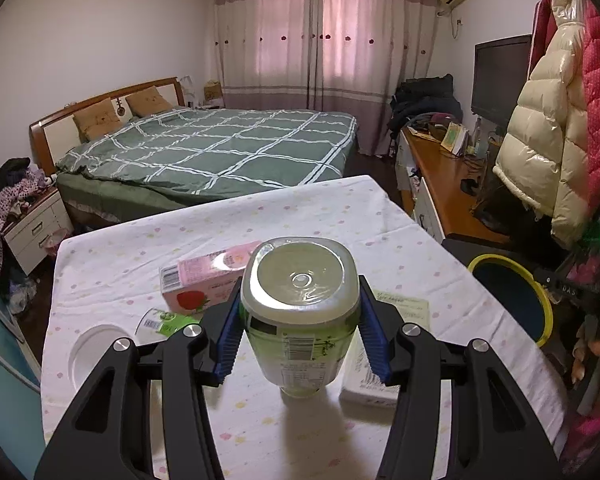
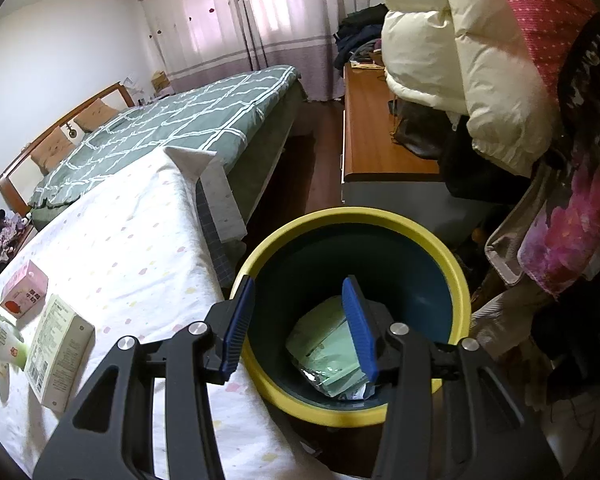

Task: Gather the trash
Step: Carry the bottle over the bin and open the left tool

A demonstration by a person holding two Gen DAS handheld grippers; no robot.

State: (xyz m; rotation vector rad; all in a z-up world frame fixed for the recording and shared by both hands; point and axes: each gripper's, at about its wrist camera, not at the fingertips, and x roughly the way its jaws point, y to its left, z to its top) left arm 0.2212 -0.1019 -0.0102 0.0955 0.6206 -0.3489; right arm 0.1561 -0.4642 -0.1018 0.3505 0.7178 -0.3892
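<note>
left gripper (image 1: 300, 324): pinching bottle (image 1: 300, 312), base toward camera, lifted above table (image 1: 340, 208) | right gripper (image 2: 300, 328): spread, nothing between pads, over bin (image 2: 352, 416) beside table | bin: green packet (image 2: 324, 352) inside | table: pink carton (image 1: 204, 280), white box (image 2: 58, 354)

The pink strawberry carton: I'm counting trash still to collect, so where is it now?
In the left wrist view the pink strawberry carton lies on the table, left of and behind the bottle held by the left gripper.
</note>
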